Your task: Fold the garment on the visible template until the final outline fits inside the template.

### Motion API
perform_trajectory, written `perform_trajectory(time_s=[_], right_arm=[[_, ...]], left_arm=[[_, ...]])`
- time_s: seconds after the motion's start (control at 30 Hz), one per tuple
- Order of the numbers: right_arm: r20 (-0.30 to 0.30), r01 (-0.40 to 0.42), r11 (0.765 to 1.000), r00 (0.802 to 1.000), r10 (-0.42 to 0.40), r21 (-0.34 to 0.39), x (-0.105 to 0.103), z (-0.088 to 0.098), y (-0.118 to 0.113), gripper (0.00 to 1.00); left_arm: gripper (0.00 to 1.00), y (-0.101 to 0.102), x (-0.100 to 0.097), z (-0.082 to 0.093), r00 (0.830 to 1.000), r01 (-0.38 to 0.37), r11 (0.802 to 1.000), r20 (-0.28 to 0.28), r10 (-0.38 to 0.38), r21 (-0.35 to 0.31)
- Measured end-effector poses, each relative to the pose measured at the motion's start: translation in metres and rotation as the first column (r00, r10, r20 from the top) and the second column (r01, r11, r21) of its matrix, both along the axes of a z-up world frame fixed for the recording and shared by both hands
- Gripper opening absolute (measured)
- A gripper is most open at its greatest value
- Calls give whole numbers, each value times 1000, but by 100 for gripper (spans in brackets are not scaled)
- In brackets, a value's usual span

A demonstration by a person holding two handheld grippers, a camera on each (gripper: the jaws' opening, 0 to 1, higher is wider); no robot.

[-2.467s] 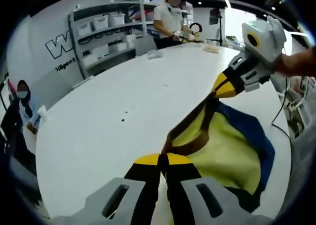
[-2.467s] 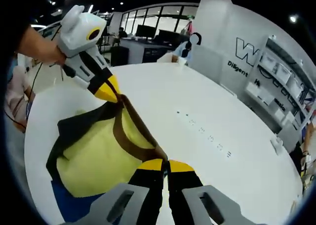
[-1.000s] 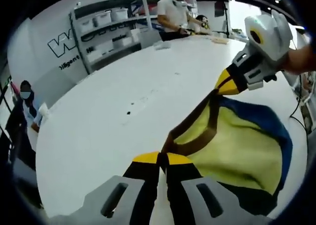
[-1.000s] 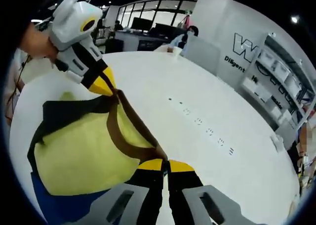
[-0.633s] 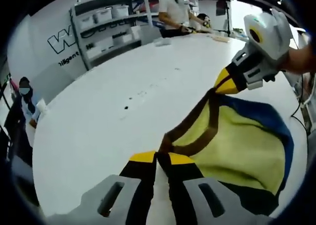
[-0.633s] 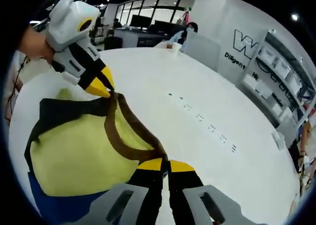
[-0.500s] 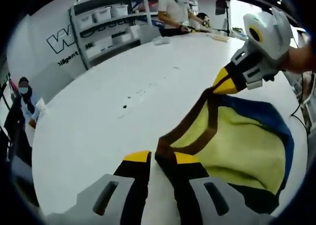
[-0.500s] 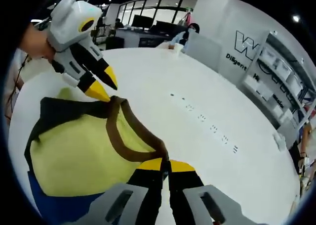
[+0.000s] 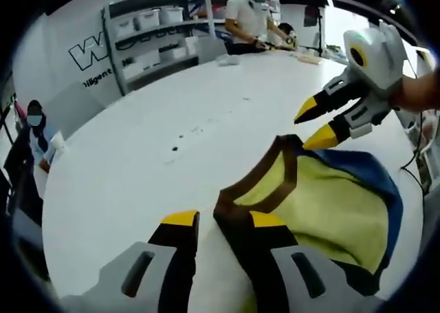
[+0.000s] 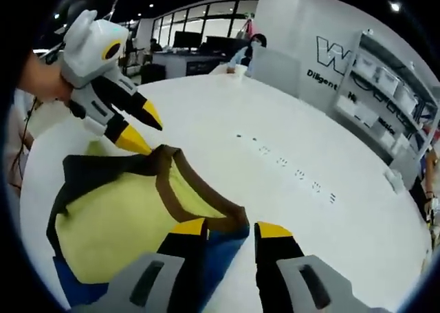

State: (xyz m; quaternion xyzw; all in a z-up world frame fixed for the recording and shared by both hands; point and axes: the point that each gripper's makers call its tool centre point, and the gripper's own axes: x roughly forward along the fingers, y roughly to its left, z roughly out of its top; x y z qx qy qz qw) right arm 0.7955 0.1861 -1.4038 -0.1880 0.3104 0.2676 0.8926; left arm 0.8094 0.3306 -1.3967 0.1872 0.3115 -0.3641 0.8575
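Observation:
A yellow garment (image 9: 323, 203) with a brown band and black edges lies folded on the white table (image 9: 158, 120), over a blue sheet (image 9: 386, 189) that shows along its side. My left gripper (image 9: 223, 220) stands open at the brown band's near corner, holding nothing. In that view my right gripper (image 9: 313, 125) hangs open just above the band's far corner. The right gripper view shows the garment (image 10: 117, 217) with blue sheet (image 10: 221, 247) at its near edge. My right gripper (image 10: 232, 228) is open over that corner, and my left gripper (image 10: 143, 129) is open at the far corner.
The white table (image 10: 330, 120) stretches wide beyond the garment, with a row of small dark marks (image 10: 289, 167). Shelves with bins (image 9: 148, 34) and a person (image 9: 251, 17) stand past its far edge. A seated person (image 9: 27, 131) is to the left.
Both grippers have opened and let go of the brown band. The band has dropped flat onto the garment, and both grippers have lifted slightly off it.

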Motion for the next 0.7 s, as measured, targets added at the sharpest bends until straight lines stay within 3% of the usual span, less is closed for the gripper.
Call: perform_trajectory(time_s=[0.53, 0.7], right_arm=[[-4, 41, 998, 999, -41, 50, -20, 8, -6, 37], [-12, 71, 994, 997, -71, 80, -26, 12, -5, 42]], left_arm=[[43, 3, -17, 4, 1000, -17, 1000, -12, 17, -22], [48, 5, -21, 7, 1000, -11, 1000, 0, 11, 6]])
